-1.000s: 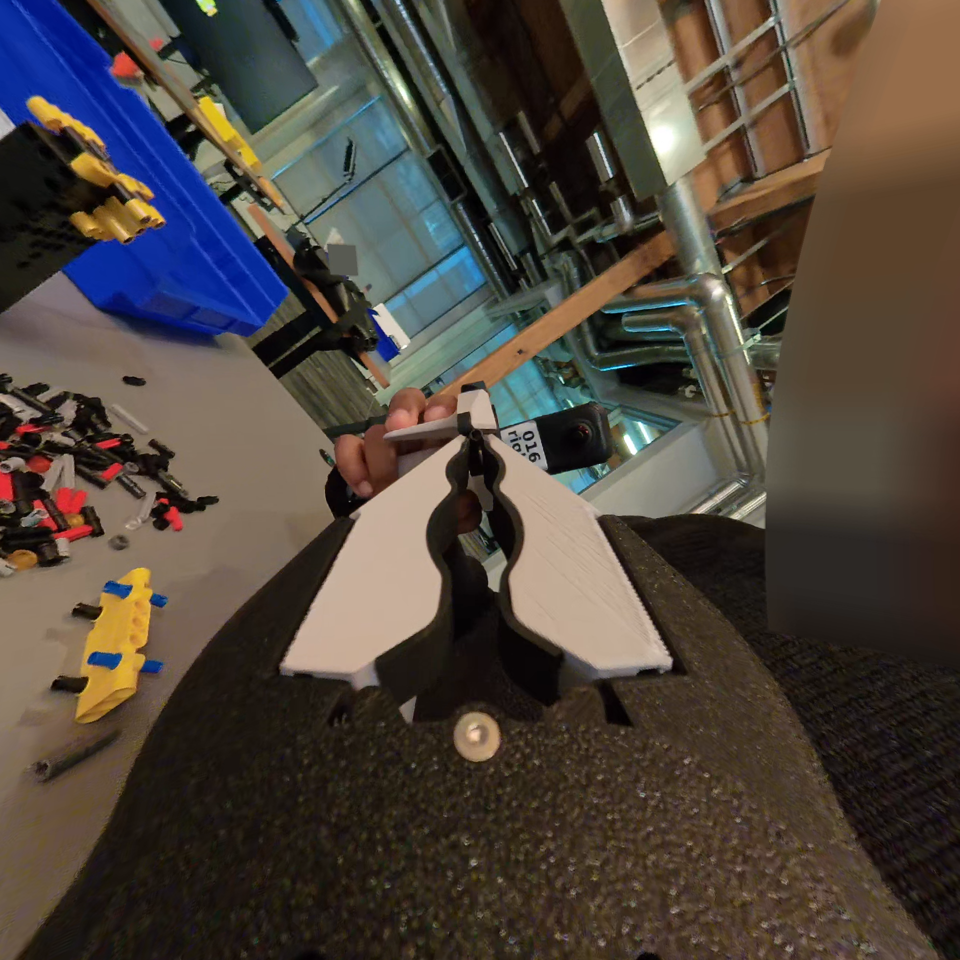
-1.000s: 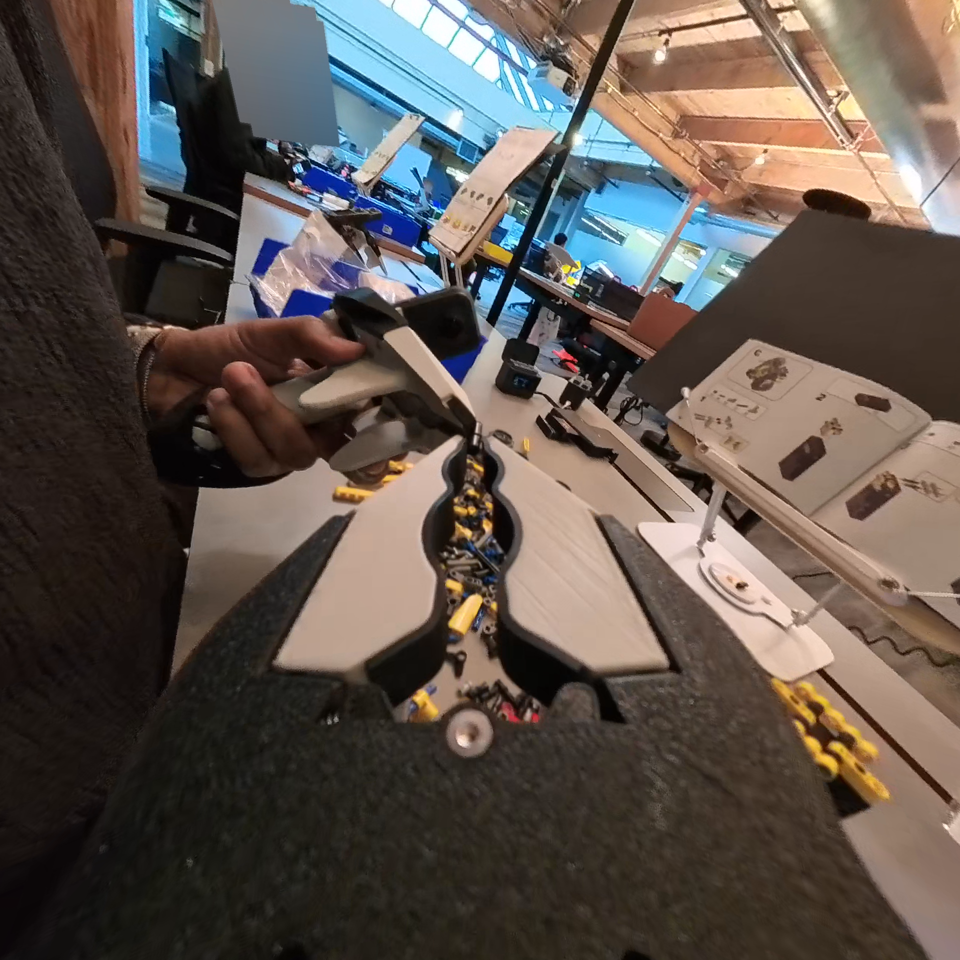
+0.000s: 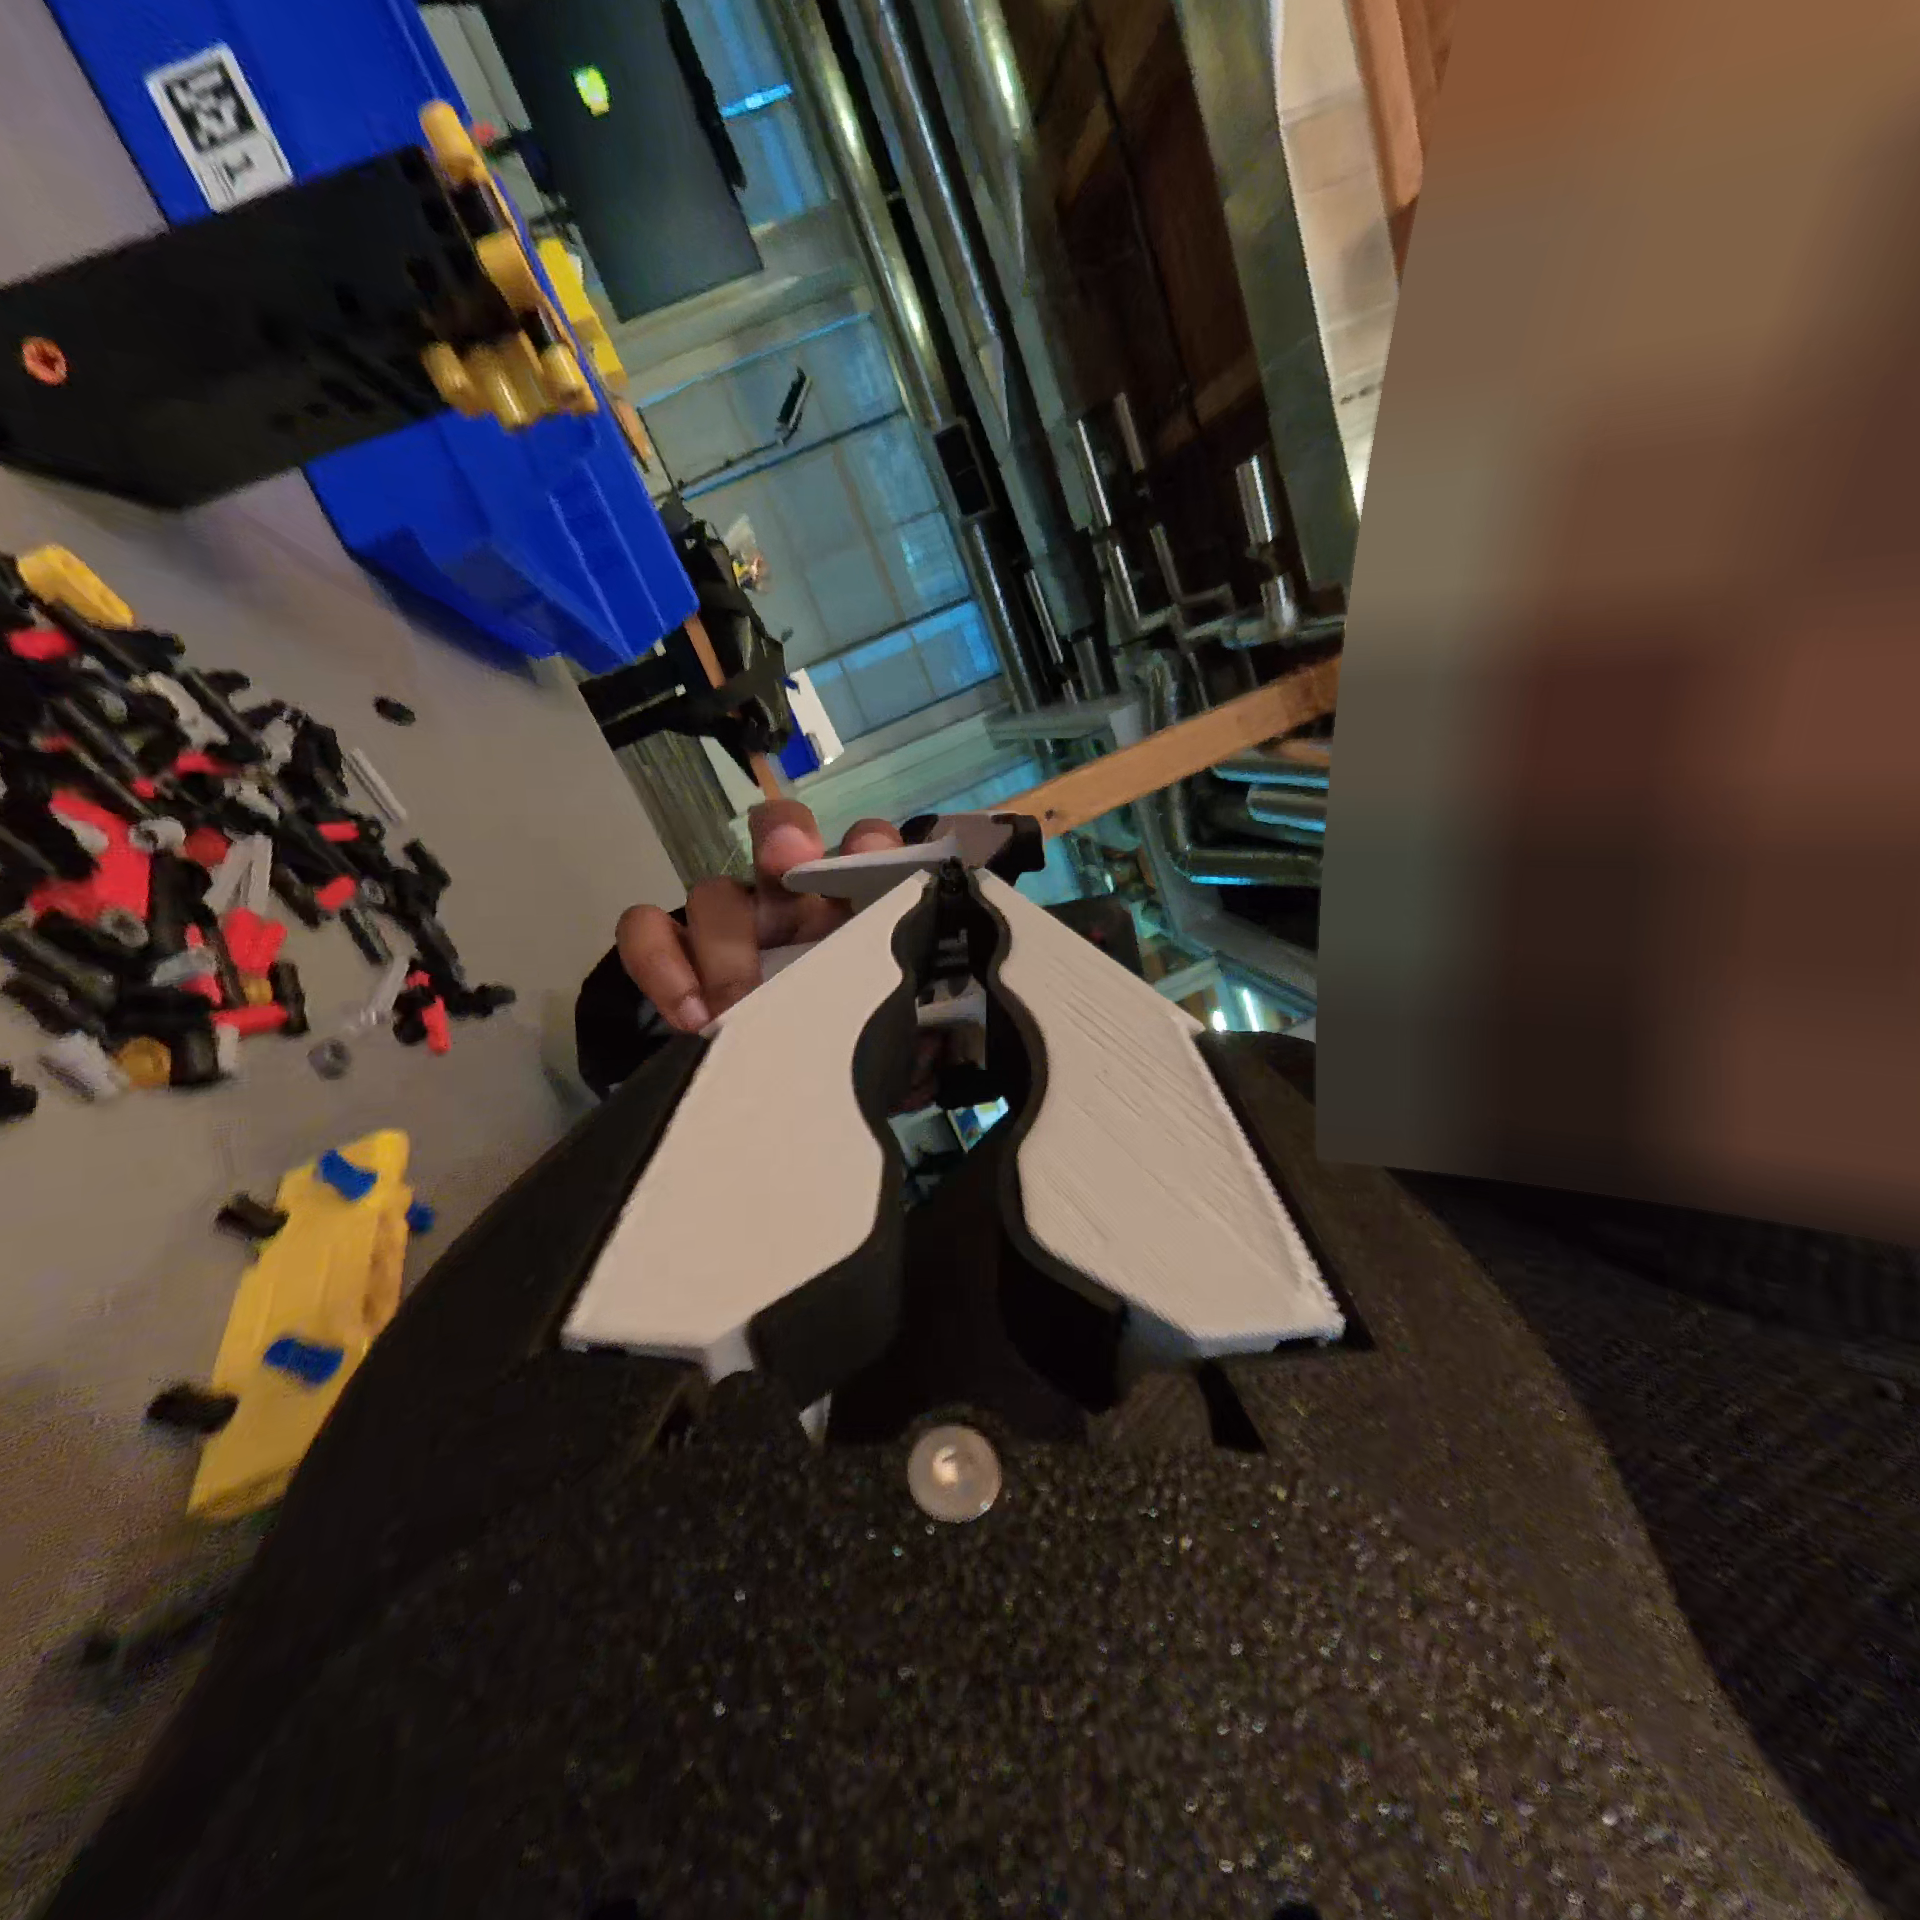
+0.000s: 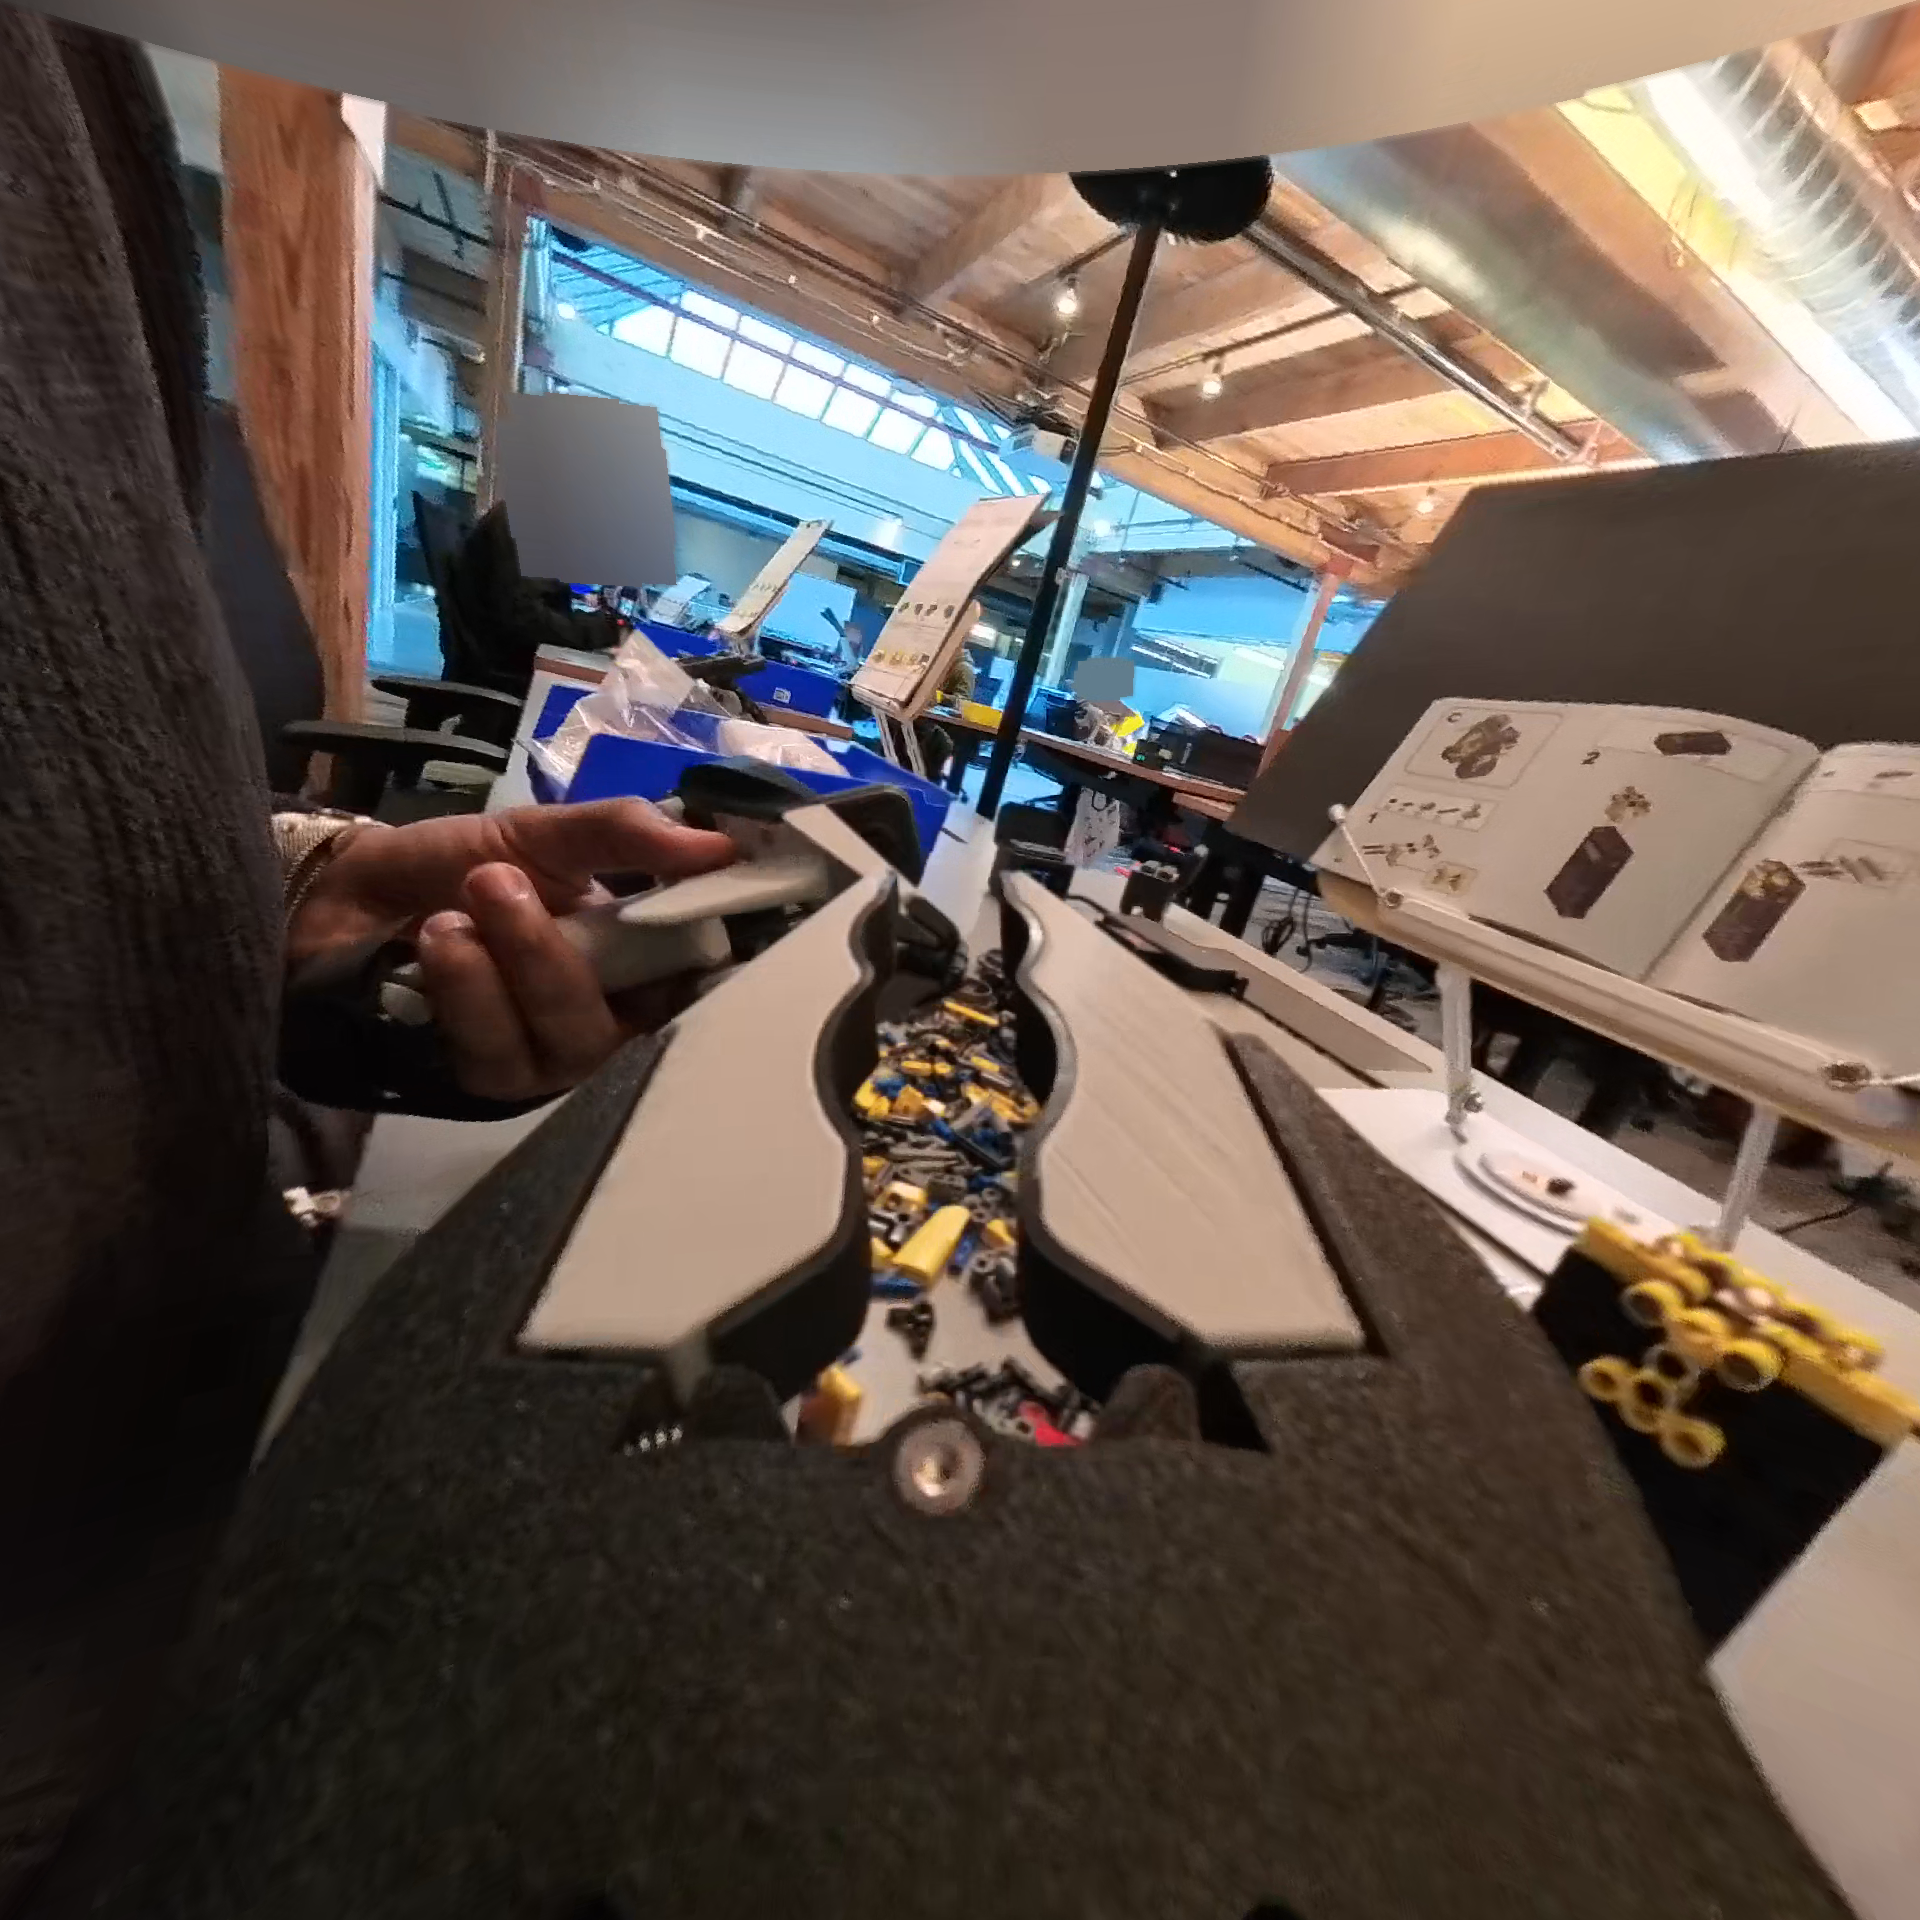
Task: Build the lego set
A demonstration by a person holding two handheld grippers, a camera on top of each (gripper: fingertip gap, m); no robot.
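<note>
Left gripper (image 3: 951,883) is pressed together at the tips. I can't tell if anything tiny is caught between them, since the black lining hides it. Right at those tips is one grey finger of the right gripper (image 4: 951,894), with a hand (image 3: 727,935) behind it.

The right gripper is spread wide and holds nothing. It hangs over a pile of yellow, blue and grey bricks (image 4: 945,1122) on the table (image 4: 1403,1132), not touching any of them.

On the left view's side, a yellow piece with blue pins (image 3: 312,1320) lies near the gripper body. Beyond it is a heap of red and black bits (image 3: 156,852), then a black block with yellow connectors (image 3: 260,343) in front of a blue bin (image 3: 499,520). On the right, an open booklet (image 4: 1558,821) sits on a stand.

My guess is these bits are light, stiff and slick — they'd skate or pop out if pinched on a rounded end. Flat sides look like the safer hold, and the pins are small enough to roll away.
</note>
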